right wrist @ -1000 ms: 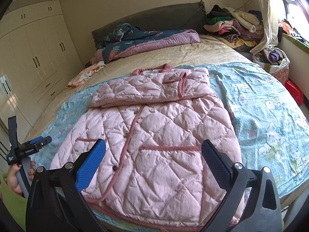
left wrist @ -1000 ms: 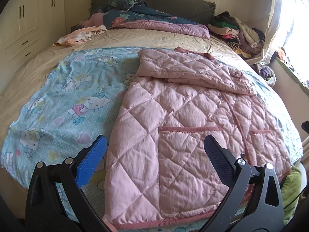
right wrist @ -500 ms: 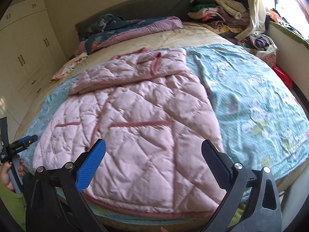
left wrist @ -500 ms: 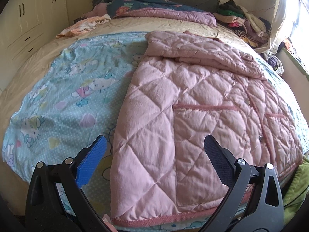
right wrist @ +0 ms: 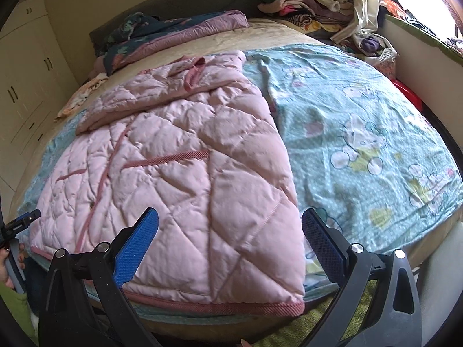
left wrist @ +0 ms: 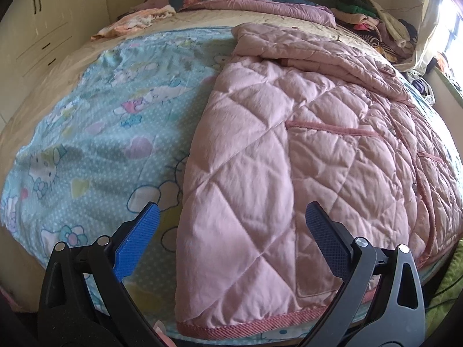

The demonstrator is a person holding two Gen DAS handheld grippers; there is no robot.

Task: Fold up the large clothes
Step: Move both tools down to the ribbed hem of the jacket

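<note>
A pink quilted coat (left wrist: 289, 159) lies flat on the bed, front up, sleeves folded across its top, hem at the near bed edge. It also shows in the right wrist view (right wrist: 179, 173). My left gripper (left wrist: 231, 243) is open and empty, just above the coat's left hem corner. My right gripper (right wrist: 228, 243) is open and empty, above the coat's right hem corner. The left gripper also shows at the far left of the right wrist view (right wrist: 17, 225).
A light blue cartoon-print sheet (left wrist: 101, 133) covers the bed under the coat. A bunched dark floral quilt (right wrist: 173, 31) lies at the headboard. A clothes pile (right wrist: 303, 3) sits at the back right. White wardrobes (left wrist: 43, 29) stand on the left.
Both grippers have moved down and closer to the coat's hem at the near bed edge. Both stay open. The coat has not moved.
</note>
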